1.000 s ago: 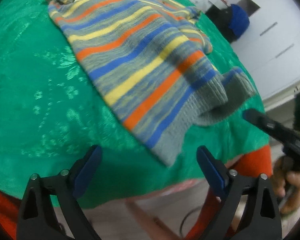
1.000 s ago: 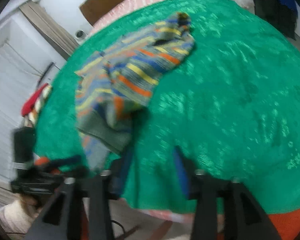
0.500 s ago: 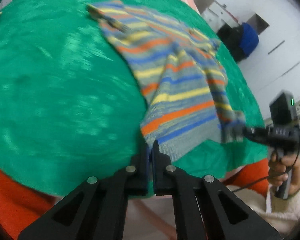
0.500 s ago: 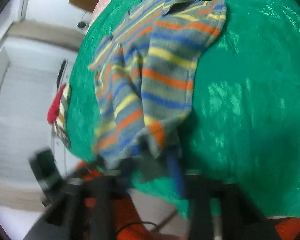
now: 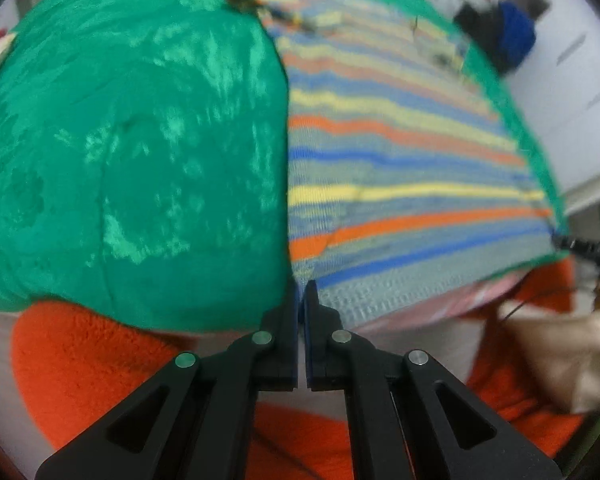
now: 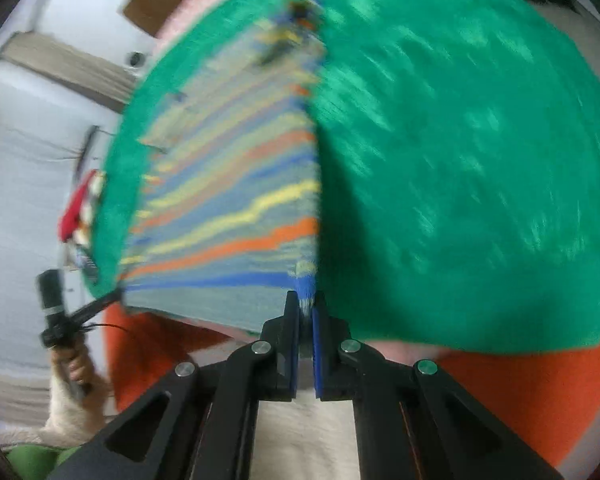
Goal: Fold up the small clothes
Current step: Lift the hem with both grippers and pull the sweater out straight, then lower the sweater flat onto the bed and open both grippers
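A small knit sweater (image 5: 400, 160) with grey, blue, yellow and orange stripes lies on a green cloth (image 5: 140, 140). Its grey hem is stretched taut along the near edge. My left gripper (image 5: 305, 288) is shut on the hem's left corner. In the left wrist view, the right gripper's tip (image 5: 572, 244) holds the opposite corner. In the right wrist view, the sweater (image 6: 228, 208) fans away from my right gripper (image 6: 308, 300). Its jaws are closing tight, with the hem's right corner pinched between the pads. The left gripper (image 6: 100, 304) shows at the far corner, a hand (image 6: 72, 364) around its handle.
The green cloth (image 6: 460, 160) covers a rounded surface with orange fabric (image 5: 80, 360) below its near edge. A dark stand with a blue item (image 5: 516, 36) stands by white cabinets at the far right. Red and striped clothes (image 6: 80, 208) lie off the cloth's left edge.
Both grippers have shut, each on a hem corner. The rumpled sweater has been drawn out flat and taut between them, and its hem has come toward the near edge.
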Motion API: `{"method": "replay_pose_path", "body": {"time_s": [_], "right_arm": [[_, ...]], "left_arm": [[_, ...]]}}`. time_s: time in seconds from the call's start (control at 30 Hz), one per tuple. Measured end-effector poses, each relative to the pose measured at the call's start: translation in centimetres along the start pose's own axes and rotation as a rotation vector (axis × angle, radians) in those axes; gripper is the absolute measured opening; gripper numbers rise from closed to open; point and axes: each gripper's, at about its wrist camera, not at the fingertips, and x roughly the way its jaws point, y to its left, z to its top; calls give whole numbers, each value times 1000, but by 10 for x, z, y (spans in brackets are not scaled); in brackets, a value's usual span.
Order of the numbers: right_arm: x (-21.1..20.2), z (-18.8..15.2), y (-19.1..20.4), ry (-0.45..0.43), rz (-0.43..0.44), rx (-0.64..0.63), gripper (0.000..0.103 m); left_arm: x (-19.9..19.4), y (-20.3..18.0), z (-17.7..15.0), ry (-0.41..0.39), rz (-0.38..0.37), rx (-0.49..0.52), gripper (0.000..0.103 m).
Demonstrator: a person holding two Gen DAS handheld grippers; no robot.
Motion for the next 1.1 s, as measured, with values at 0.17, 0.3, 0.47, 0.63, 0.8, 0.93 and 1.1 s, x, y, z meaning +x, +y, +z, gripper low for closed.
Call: {"method": "replay_pose_path", "body": {"time_s": [0.17, 0.3, 0.47, 0.63, 0.8, 0.93, 1.1], "right_arm": [[49, -8, -11, 54, -146, -14, 5], [70, -8, -11, 48, -185, -13, 4], [66, -12, -4, 23, -168, 3, 11], [15, -18, -24, -70, -208, 7, 40], [-23, -1, 6, -310, -255, -128, 53], [-1, 21, 42, -481, -180, -214, 54], [54, 36, 68, -535, -128, -298, 54]], "left_arm": [[34, -4, 0, 47, 125, 20, 0], [51, -7, 2, 50, 175, 11, 0], [39, -11, -4, 39, 189, 6, 16], [-18, -8, -11, -104, 190, -19, 49], [-42, -24, 19, -287, 135, -45, 70], [-25, -49, 49, -393, 90, -44, 75], [30, -55, 69, -394, 83, -23, 77]]}}
